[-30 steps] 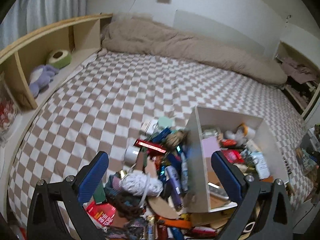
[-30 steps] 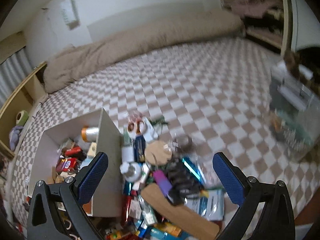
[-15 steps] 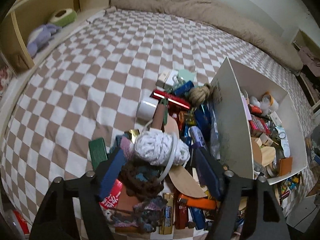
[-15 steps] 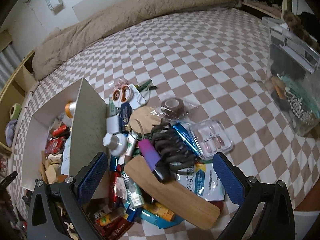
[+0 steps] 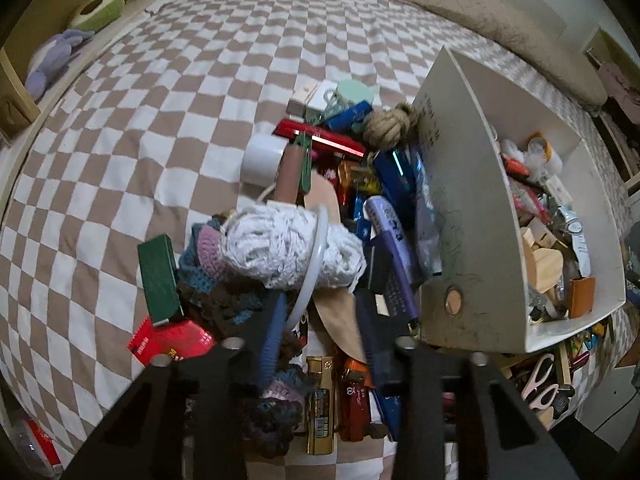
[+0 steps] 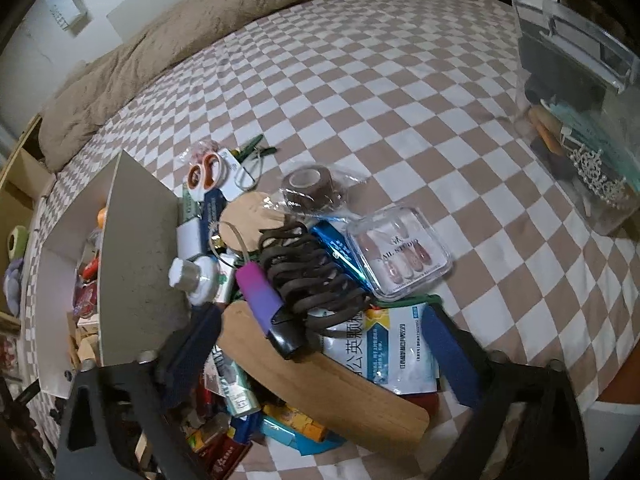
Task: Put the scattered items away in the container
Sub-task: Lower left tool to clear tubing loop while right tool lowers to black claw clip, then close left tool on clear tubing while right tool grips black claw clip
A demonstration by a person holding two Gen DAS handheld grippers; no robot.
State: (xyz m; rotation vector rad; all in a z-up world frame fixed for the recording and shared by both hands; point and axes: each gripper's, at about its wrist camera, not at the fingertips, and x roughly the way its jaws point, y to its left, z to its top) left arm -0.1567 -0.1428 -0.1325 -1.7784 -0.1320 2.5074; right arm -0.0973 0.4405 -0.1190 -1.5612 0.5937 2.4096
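Scattered items (image 5: 352, 208) lie heaped on a bed covered by a brown-and-white checked sheet (image 5: 168, 92), with a rumpled beige duvet (image 6: 168, 36) along its far edge and a wooden shelf unit (image 5: 48, 12) at one side. Against the heap stands the open white box-shaped container (image 5: 460, 208), already partly filled. The left gripper (image 5: 320, 336) is low in the pile, its jaws narrowed around a white plastic ring (image 5: 314, 264) looped over white crocheted yarn (image 5: 288, 248), while the right gripper (image 6: 320, 344) hangs wide open and empty over a long wooden board (image 6: 332, 384).
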